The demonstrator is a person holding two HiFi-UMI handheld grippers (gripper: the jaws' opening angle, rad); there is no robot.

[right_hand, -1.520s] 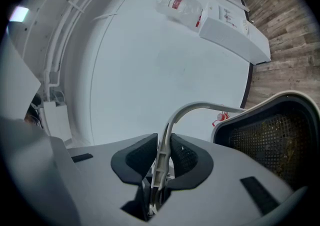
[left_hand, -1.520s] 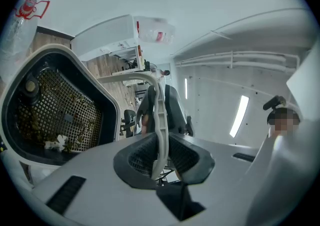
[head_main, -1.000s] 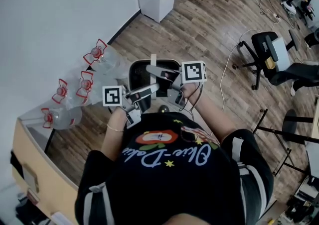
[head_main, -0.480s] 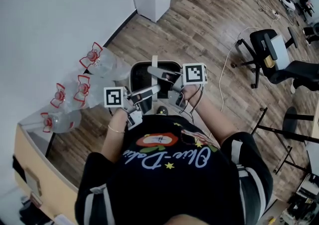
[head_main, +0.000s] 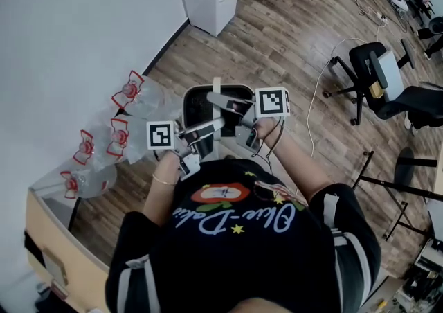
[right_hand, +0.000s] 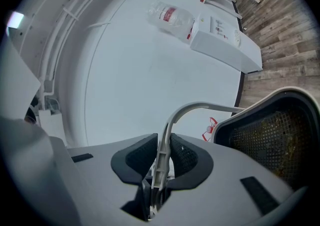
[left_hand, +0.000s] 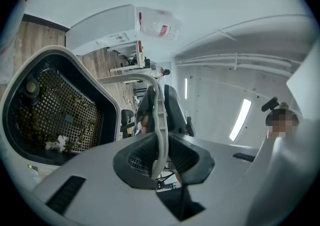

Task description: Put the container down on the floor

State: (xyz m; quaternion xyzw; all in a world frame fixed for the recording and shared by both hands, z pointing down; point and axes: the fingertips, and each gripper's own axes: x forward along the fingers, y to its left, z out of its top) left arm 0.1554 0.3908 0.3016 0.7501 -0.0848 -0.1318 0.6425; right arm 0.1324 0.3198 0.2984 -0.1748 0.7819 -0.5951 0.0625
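Both claws are clamped on the container's grey handle (left_hand: 159, 120): left gripper (left_hand: 161, 157) and right gripper (right_hand: 162, 157) each pinch the bar. The container (head_main: 235, 87) hangs straight below your grippers, mouth up, seemingly clear of the wooden floor (head_main: 291, 48). The handle runs claw to claw, neither hand nearer. Lower it plumb, hands level.

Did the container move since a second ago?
No, hardly at all. The container sits about as far to the left of the office chair as it did before.
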